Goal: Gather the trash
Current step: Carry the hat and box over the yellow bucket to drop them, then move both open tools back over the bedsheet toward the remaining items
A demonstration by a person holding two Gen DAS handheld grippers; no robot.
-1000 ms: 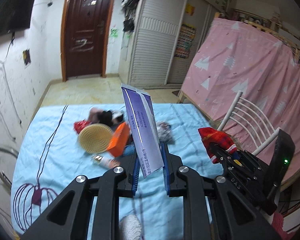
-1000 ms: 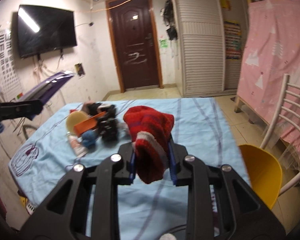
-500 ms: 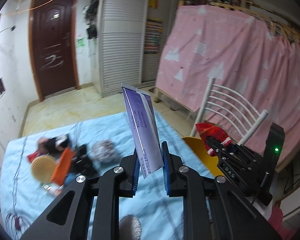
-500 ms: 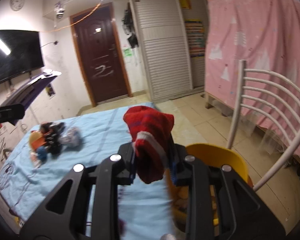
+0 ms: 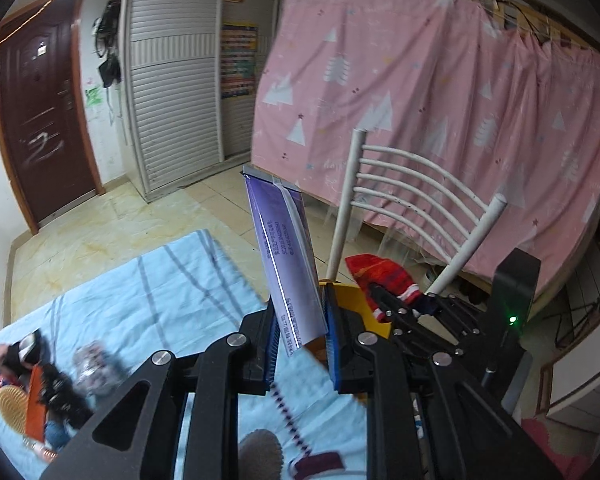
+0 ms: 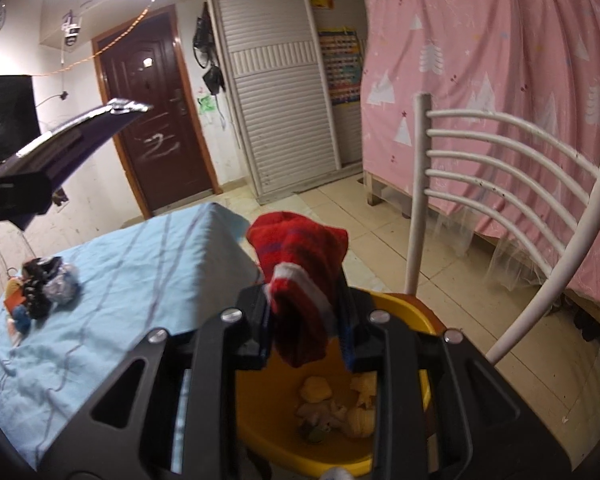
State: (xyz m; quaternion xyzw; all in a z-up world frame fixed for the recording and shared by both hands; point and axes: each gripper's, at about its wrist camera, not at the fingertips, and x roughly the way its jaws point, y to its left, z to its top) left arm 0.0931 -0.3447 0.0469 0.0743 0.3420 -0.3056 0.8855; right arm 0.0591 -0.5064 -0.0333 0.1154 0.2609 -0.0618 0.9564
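Right claw (image 6: 306, 330) grips red knit sock (image 6: 300, 276) over yellow plastic bin (image 6: 404, 312), prob. scraps inside; left claw (image 5: 302, 334) pinches purple foil packet (image 5: 286, 256).

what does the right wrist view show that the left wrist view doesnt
Only the right wrist view shows the inside of the yellow bin, with crumpled scraps at its bottom, plus the dark TV on the wall.

Only the left wrist view shows the printed face of the purple packet shut in the left gripper, and the right gripper's side with its green light.

Both show the red sock held in the right gripper, the white chair, the blue sheet with its leftover pile, the door and the pink curtain.
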